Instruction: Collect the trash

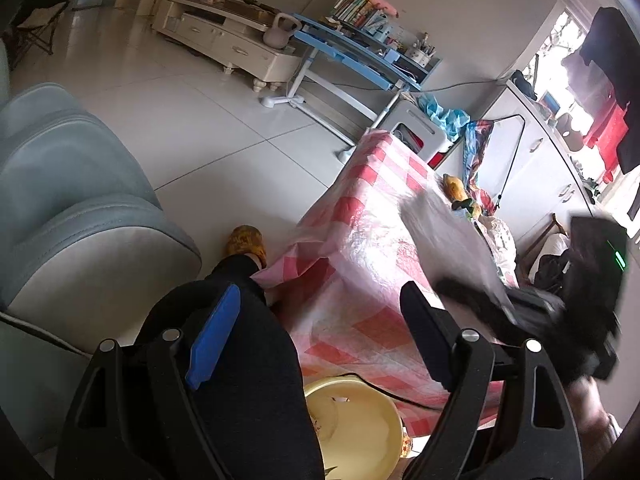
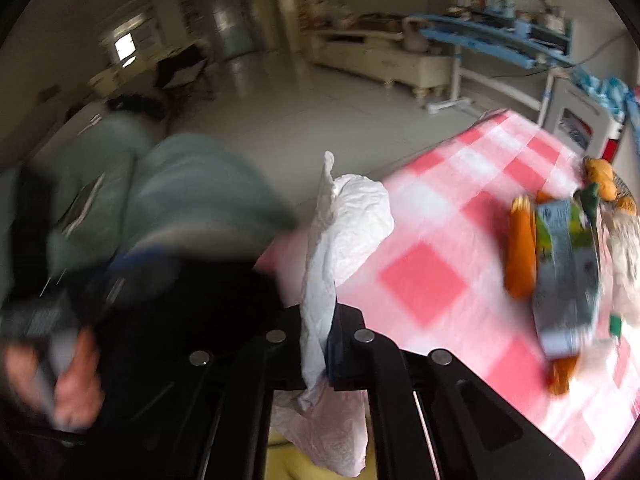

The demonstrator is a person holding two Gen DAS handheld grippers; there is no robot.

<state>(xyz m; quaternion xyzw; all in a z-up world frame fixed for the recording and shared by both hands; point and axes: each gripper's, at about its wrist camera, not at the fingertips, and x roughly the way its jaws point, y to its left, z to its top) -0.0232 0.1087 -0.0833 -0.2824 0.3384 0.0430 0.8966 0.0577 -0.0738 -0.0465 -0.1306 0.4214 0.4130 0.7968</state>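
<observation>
My right gripper [image 2: 318, 344] is shut on a crumpled white tissue [image 2: 344, 232], held over the near edge of the pink checked table [image 2: 424, 280]. The tissue also shows blurred in the left wrist view [image 1: 448, 236], with the right gripper [image 1: 532, 308] below it. My left gripper [image 1: 320, 312] is open and empty, low beside the table. A yellow bin [image 1: 352, 432] sits under it on the floor; its rim shows in the right wrist view [image 2: 292, 460]. On the table lie orange peels [image 2: 520, 252] and a flattened drink carton [image 2: 568, 276].
A grey-blue sofa [image 1: 72, 208] stands at the left. My leg in black trousers [image 1: 248, 360] and a yellow slipper [image 1: 244, 240] are by the table. A blue desk [image 1: 352, 52] and white TV cabinet [image 1: 224, 36] stand across the tiled floor.
</observation>
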